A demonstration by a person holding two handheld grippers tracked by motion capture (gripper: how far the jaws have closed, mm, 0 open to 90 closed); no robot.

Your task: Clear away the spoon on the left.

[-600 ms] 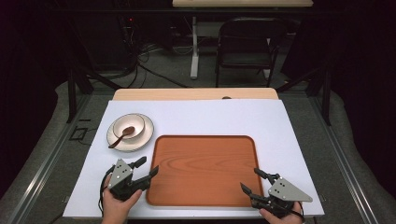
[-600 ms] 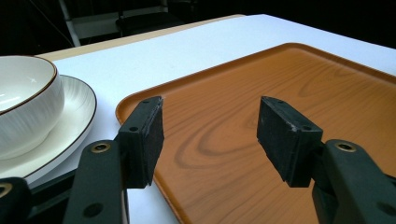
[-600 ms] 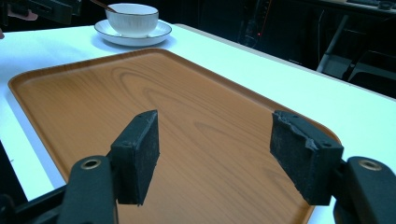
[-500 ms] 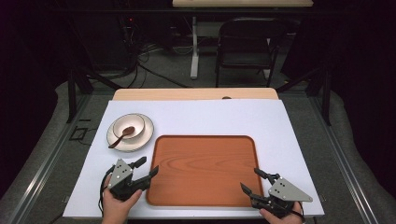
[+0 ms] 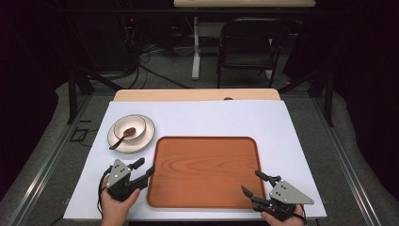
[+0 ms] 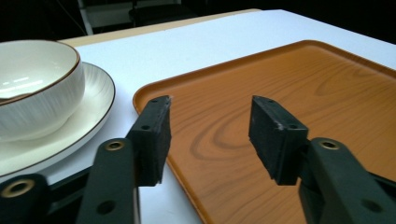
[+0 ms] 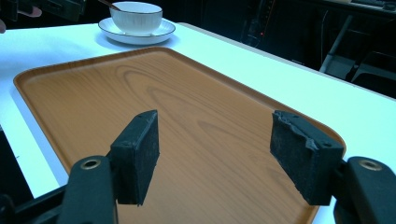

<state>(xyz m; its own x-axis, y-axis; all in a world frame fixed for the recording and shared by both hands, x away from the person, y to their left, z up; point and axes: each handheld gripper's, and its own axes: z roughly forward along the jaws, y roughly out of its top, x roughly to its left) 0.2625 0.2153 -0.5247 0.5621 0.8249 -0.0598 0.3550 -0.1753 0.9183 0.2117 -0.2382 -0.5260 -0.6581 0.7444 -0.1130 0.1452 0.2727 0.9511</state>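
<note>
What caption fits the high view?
Two open grippers, left and right, flank an empty wooden tray; a spoon rests in a bowl on a plate.

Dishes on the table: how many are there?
2, stacked: a white bowl sits on a white plate, left of the wooden tray. A spoon rests in the bowl.

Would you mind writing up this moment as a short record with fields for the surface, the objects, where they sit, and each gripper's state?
surface: white table top
tray: wood-grain tray, empty, at the near middle of the table
dishes: bowl standing on a plate, beyond the tray's far left corner
spoon: brown spoon resting in the bowl, handle out over the rim
left gripper: open, holding nothing, at the tray's near left edge
right gripper: open, holding nothing, at the tray's near right corner
background: folding chair beyond the table
</note>
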